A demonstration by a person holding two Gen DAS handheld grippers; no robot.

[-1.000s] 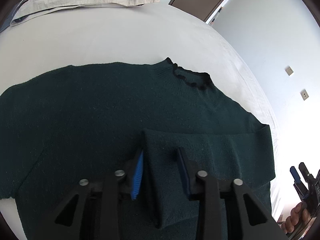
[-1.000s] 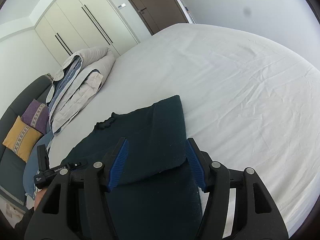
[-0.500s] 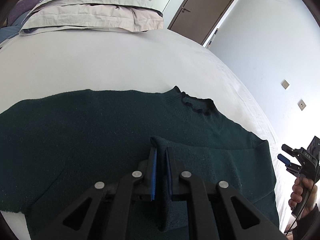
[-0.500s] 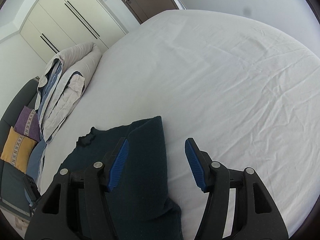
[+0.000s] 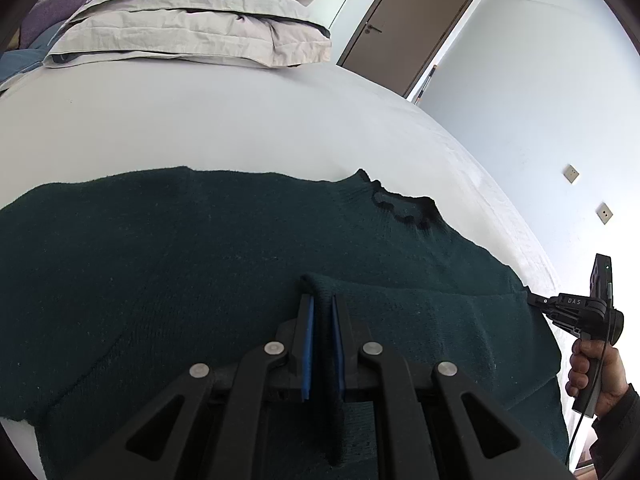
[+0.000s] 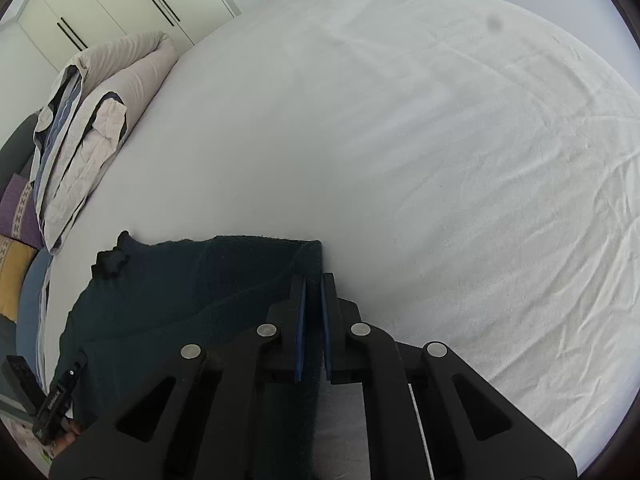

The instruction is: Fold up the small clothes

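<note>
Both claws have closed since a second ago, when they stood wide. Now the left claw (image 5: 322,312) pinches the cuff end of the folded-in sleeve (image 5: 420,312), and the right claw (image 6: 313,300) is narrow on the sweater's (image 5: 200,248) folded side edge. Around them the dark green sweater lies flat on the white bed (image 6: 440,140), collar (image 5: 404,210) toward the stacked pillows (image 5: 192,28). One sleeve looks folded across the body; the other sleeve and the final folds seem left to do.
</note>
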